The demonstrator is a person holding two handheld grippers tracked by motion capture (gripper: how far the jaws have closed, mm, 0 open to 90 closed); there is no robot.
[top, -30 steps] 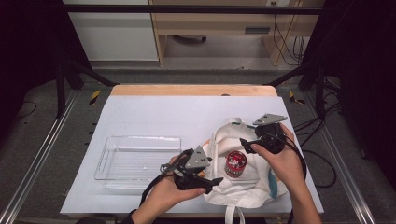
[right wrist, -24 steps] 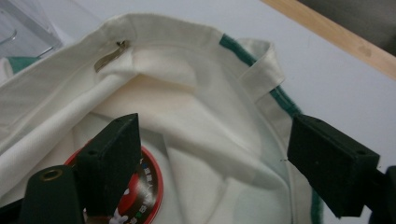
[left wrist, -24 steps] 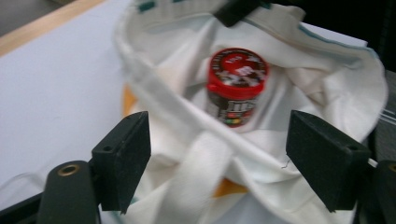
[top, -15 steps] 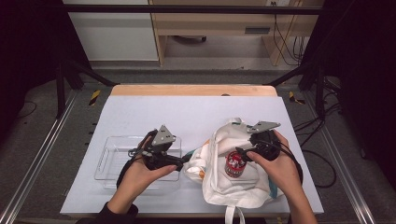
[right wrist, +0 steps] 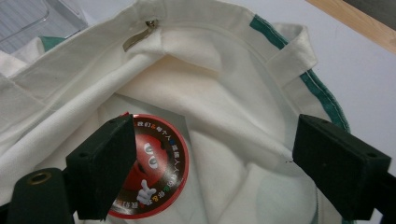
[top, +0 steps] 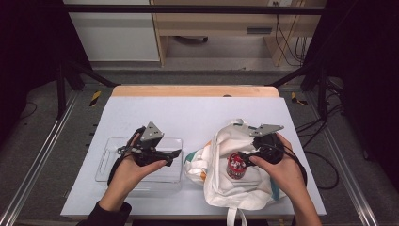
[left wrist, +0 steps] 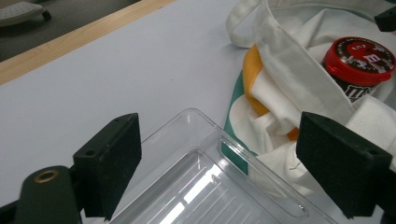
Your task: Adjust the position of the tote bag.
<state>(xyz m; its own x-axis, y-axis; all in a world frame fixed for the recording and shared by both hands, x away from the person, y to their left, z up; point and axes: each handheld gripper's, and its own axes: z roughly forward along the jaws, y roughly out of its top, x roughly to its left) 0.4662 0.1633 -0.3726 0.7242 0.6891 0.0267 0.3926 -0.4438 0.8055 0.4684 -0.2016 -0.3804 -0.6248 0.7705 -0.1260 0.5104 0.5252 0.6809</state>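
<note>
So the red-lidded tub (top: pixel 236 165) is sitting in the mouth of the white tote (top: pixel 221 186) on the right half of the worktop (top: pixel 188 113), lid facing up and the canvas bunched round it. The clear tray (top: pixel 106 165) lies just left of the tote, nothing in it that I can see.

Right tongs (top: pixel 243 157) hover right at the tub with the jaws wide apart. In the right gripper view the lid (right wrist: pixel 154 163) peeks out beside one pad (right wrist: pixel 105 163), the other pad is over bare cloth, and nothing is pinched. Left tongs (top: pixel 175 153) hang over the tray's near-tote end; their jaws have just been opening and now stand wide, holding nothing. The left gripper view looks across the tray corner (left wrist: pixel 219 154) to the tub (left wrist: pixel 357 65).

My guess is the step in hand is fishing the tub out and dropping it in the tray. Tips for doing it clean:

- centre the right jaws on the tub before closing, as they look offset now
- grab the body under the lid, not the lid rim, so it doesn't pop or slip
- keep cloth out of the pinch or the whole tote comes up too
- the left could pin the tote edge down while the right lifts straight up
</note>
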